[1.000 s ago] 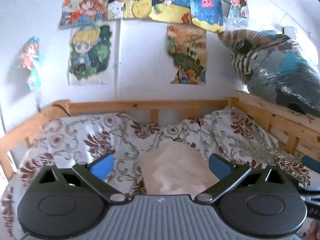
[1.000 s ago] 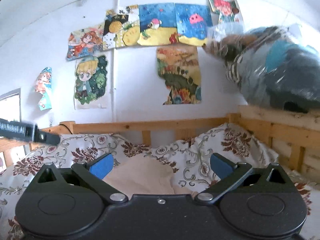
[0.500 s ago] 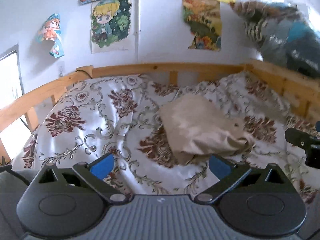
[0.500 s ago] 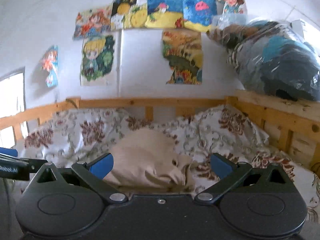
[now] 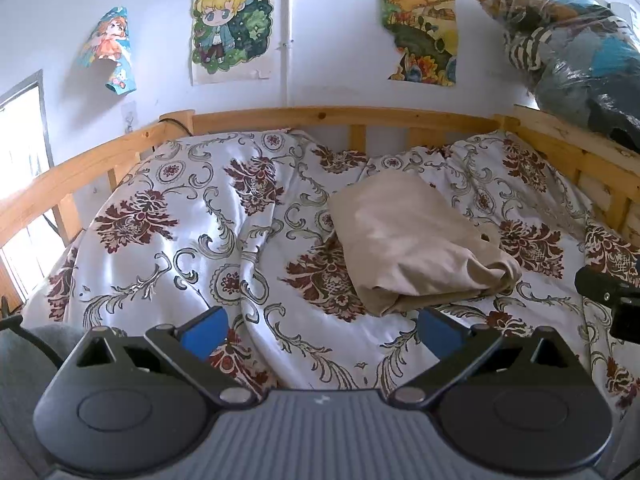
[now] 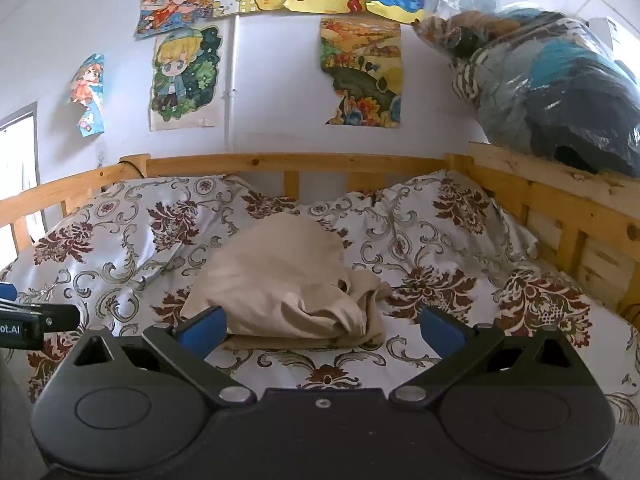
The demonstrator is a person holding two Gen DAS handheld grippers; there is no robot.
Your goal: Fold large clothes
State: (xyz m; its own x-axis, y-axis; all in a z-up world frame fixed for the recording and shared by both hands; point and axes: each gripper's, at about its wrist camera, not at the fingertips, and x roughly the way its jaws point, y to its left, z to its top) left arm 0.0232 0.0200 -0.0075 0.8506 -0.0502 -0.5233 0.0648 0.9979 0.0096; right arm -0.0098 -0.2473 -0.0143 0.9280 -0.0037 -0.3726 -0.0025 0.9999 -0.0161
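Folded beige cloth garment (image 5: 416, 244) lying on the floral white-and-maroon bed cover (image 5: 180, 240), left gripper (image 5: 320, 330) and right gripper (image 6: 320, 330) near the garment, both wide open, holding nothing

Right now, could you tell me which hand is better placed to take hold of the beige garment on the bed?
Probably the right. The right tongs, open, sit directly before the beige garment, its near edge between the pads. The left tongs, also open, face mostly bare quilt, with the garment off to their right.

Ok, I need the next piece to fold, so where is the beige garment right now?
The beige garment lies bundled on the floral bedspread, right of centre in the left wrist view, near the wooden headboard rail, ahead of both open grippers.
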